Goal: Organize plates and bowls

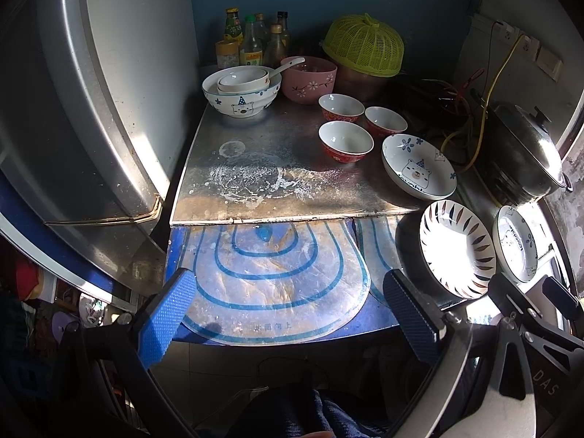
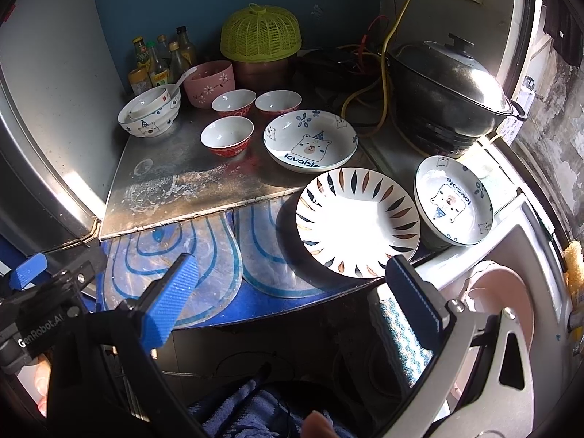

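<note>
Left gripper (image 1: pixel 288 310) and right gripper (image 2: pixel 292 292) — both spread wide, holding nothing, low before the counter edge. Striped plate (image 2: pixel 357 222) and small bear plate (image 2: pixel 453 205) nearest, empty. Beyond: large bear plate (image 2: pixel 310 140), three red bowls (image 2: pixel 227 137) — empty. Farthest: bear bowl (image 2: pixel 149 115) nesting smaller bowls; pink bowl (image 2: pixel 208 84) with spoon (image 2: pixel 180 78).

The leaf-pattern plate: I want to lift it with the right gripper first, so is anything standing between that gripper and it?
Nothing visible does. The right gripper hangs open just short of the leaf-pattern plate, with only bare mat and counter edge between them. The small bear plate sits beside it on the right, not in the path.
</note>
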